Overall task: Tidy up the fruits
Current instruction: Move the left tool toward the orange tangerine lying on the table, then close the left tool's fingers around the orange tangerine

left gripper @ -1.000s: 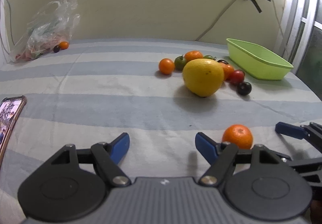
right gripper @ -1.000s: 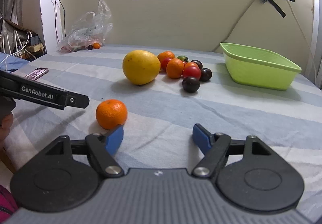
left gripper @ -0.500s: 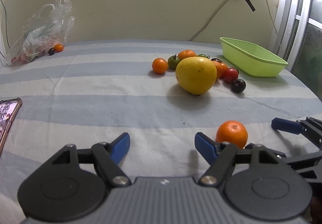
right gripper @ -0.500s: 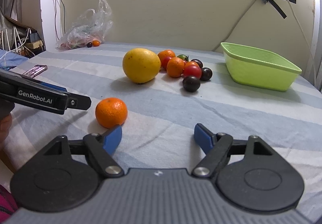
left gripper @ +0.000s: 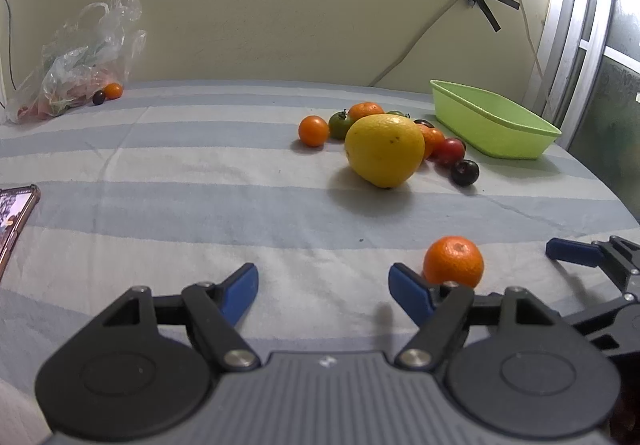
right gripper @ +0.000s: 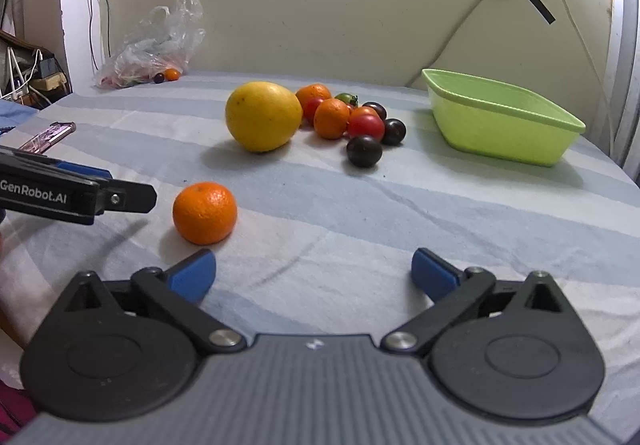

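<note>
One mandarin [right gripper: 204,212] lies between both opening grippers, ungripped.

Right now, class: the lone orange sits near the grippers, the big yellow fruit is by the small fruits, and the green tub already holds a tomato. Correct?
Not quite. The green tub is empty in the right wrist view; the rest stands.
</note>
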Action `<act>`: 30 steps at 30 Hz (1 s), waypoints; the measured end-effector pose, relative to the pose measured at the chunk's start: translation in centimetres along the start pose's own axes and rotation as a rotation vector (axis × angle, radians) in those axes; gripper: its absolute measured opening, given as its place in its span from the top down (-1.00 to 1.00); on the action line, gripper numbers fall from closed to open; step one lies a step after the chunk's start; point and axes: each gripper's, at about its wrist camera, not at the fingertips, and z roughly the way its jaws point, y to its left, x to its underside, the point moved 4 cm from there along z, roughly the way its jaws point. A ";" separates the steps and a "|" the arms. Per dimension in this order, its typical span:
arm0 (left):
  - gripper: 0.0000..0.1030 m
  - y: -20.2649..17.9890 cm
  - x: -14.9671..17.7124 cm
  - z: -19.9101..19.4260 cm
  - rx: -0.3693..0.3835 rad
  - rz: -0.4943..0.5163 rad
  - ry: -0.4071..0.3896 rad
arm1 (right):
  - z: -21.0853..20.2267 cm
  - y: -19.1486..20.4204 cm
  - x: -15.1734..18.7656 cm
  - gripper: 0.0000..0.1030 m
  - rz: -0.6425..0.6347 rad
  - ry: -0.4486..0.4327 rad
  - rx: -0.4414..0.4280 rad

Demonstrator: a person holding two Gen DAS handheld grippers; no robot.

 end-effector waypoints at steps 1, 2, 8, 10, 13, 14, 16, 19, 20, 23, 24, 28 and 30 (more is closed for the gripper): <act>-0.51 0.0 0.0 0.0 0.005 -0.002 -0.001 | 0.0 0.0 0.0 -1.00 0.001 0.001 0.002; -0.53 0.1 0.1 0.0 0.010 -0.004 -0.002 | 0.0 0.0 0.0 -1.00 0.003 -0.002 0.002; -0.74 0.2 0.2 0.0 0.049 -0.027 -0.011 | -0.3 0.0 0.3 -1.00 0.004 -0.021 0.006; -0.81 0.1 0.3 0.1 0.059 -0.023 -0.012 | -0.3 0.0 0.4 -1.00 0.005 -0.028 0.007; -0.97 -0.1 0.4 0.3 0.074 -0.010 -0.013 | -0.4 0.1 0.4 -1.00 0.005 -0.034 0.013; -1.00 -0.2 0.4 0.3 0.083 -0.003 -0.014 | -0.4 0.1 0.4 -1.00 0.003 -0.033 0.016; -1.00 -0.3 0.6 0.3 0.083 0.007 -0.021 | -0.5 0.3 0.3 -1.00 -0.007 -0.034 0.022; -0.99 0.3 0.5 0.0 0.105 -0.009 -0.026 | -0.8 0.5 0.0 -1.00 -0.053 -0.034 0.004; -0.95 0.8 0.3 -0.2 0.119 -0.037 -0.030 | -1.0 0.7 -0.2 -1.00 -0.074 -0.037 -0.016; -0.58 1.5 -0.2 -0.8 0.228 -0.078 -0.039 | -2.0 1.1 -0.6 -0.96 -0.154 -0.061 -0.083; -0.55 1.4 -0.4 -1.1 0.259 -0.075 -0.043 | -2.2 1.4 -0.7 -0.88 -0.182 -0.062 -0.099; -0.22 -0.2 -0.7 -1.0 0.374 -0.038 -0.019 | -1.5 2.3 -1.1 -0.25 -0.238 -0.015 -0.197; -0.18 -1.1 -0.8 -0.4 0.418 -0.032 0.020 | -1.0 2.8 -1.4 -0.12 -0.260 -0.008 -0.232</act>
